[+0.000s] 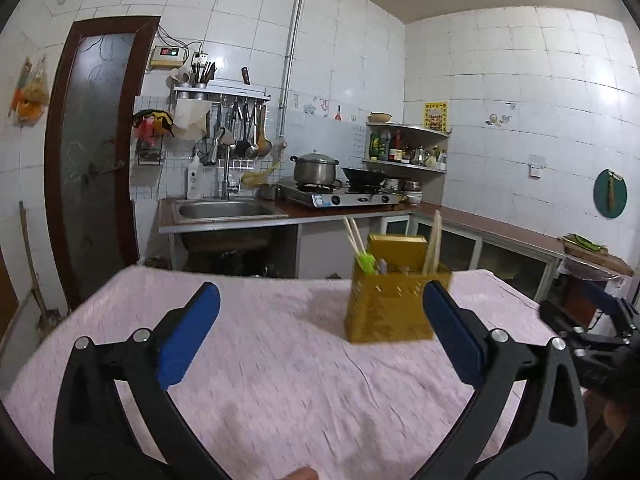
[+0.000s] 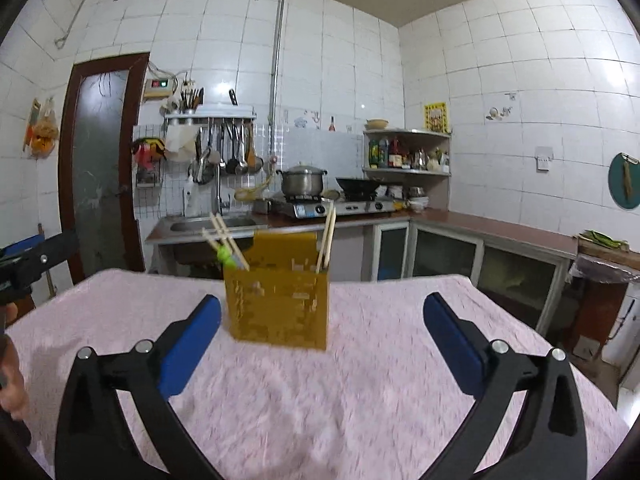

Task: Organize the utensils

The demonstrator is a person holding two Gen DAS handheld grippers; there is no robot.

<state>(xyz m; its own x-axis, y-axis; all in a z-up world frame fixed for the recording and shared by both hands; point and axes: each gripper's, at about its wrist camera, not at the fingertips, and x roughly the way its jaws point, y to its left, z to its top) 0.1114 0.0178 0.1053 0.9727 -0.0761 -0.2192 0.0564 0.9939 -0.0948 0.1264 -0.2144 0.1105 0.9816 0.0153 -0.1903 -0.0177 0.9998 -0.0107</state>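
A yellow perforated utensil holder (image 1: 390,304) (image 2: 276,308) stands upright on the pink tablecloth (image 1: 280,360) (image 2: 360,380). Wooden chopsticks (image 1: 433,242) (image 2: 328,240) and a green spatula (image 1: 366,261) (image 2: 224,256) stick out of it. My left gripper (image 1: 320,308) is open and empty, with the holder behind its right finger. My right gripper (image 2: 322,320) is open and empty too, the holder standing just beyond its left finger. The right gripper's body shows at the right edge of the left wrist view (image 1: 592,328), and the left gripper's at the left edge of the right wrist view (image 2: 28,260).
Behind the table run a counter with a steel sink (image 1: 226,210) (image 2: 212,224), a gas stove with a pot (image 1: 314,168) (image 2: 302,180) and a wok (image 1: 362,176), and a corner shelf of bottles (image 1: 404,148). A dark door (image 1: 92,152) is at the left.
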